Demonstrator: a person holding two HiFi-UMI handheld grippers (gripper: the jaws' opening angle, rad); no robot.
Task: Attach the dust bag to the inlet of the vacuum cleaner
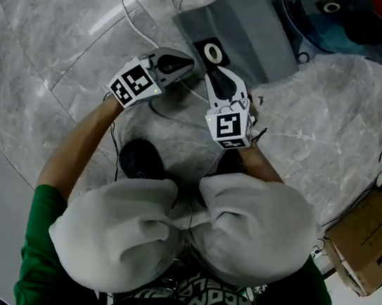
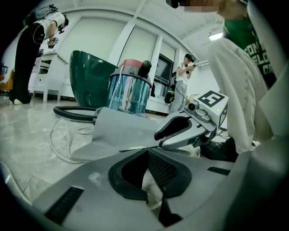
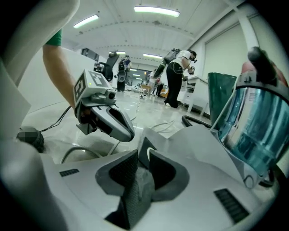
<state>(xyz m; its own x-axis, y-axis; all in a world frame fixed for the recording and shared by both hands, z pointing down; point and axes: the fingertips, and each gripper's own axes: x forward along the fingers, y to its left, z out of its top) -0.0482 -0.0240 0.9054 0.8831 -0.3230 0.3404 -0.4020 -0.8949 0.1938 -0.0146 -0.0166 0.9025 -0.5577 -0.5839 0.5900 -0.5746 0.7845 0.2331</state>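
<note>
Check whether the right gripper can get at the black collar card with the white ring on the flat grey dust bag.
Probably yes: the right gripper points at the collar card, jaws apart, tips almost on it; the left gripper sits aside, blocking nothing.

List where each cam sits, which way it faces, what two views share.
Head view: on the head, facing steeply down at floor, dust bag, vacuum cleaner; knees, forearms, left tool, right tool show.
Left gripper view: on left tool, facing vacuum cleaner across dust bag; right tool shows.
Right gripper view: on right tool, facing across dust bag, vacuum cleaner at right; left tool shows.
Shared: all show dust bag, vacuum cleaner.
</note>
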